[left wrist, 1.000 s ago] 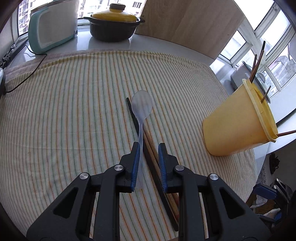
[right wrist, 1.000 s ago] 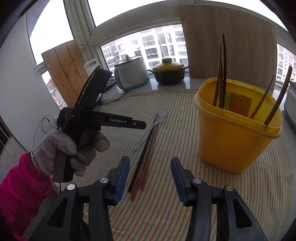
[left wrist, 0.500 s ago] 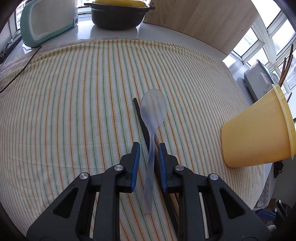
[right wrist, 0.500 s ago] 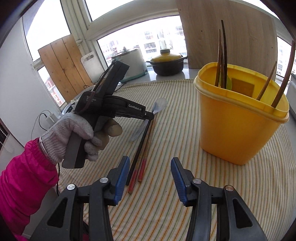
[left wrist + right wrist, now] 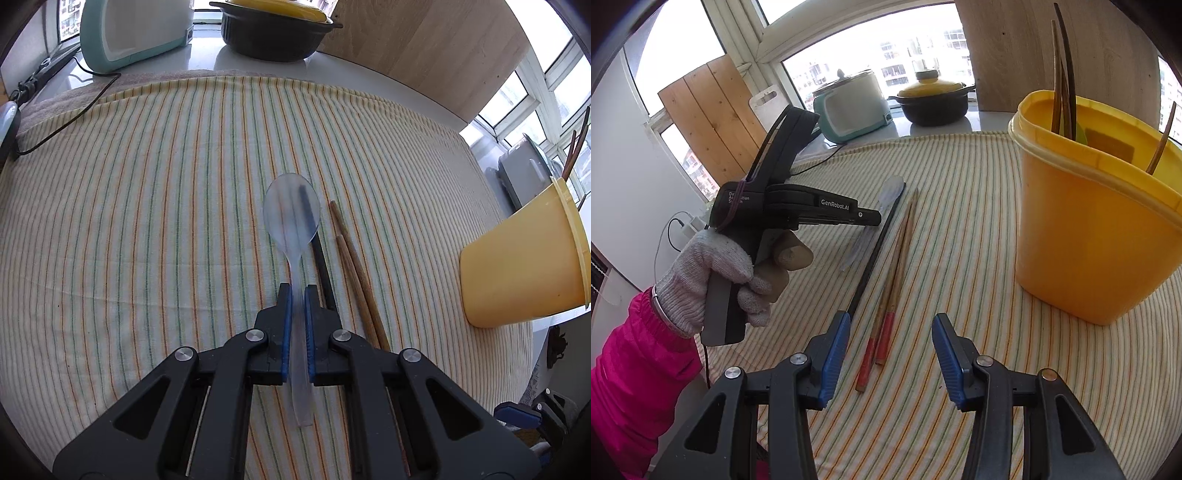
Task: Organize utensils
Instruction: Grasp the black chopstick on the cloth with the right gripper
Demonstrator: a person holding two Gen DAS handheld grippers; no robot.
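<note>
My left gripper [image 5: 297, 291] is shut on the handle of a translucent plastic spoon [image 5: 291, 218], bowl pointing away, held just above the striped cloth. The spoon also shows in the right wrist view [image 5: 890, 190], with the left gripper [image 5: 873, 218] beside it. A black chopstick [image 5: 323, 266] and two wooden chopsticks with red ends [image 5: 356, 269] lie on the cloth to the right of the spoon; they also show in the right wrist view [image 5: 897, 266]. The yellow utensil bucket [image 5: 1097, 229] holds several wooden sticks. My right gripper [image 5: 888, 354] is open and empty above the chopsticks' red ends.
A teal rice cooker [image 5: 851, 107] and a black pot with a yellow lid [image 5: 932, 101] stand at the back on the counter. Wooden boards [image 5: 705, 122] lean at the window. A black cable [image 5: 70, 118] runs across the cloth's back left corner.
My left gripper closed on the spoon handle and raised it off the chopsticks. My right gripper moved in closer over the red chopstick ends, still open.
</note>
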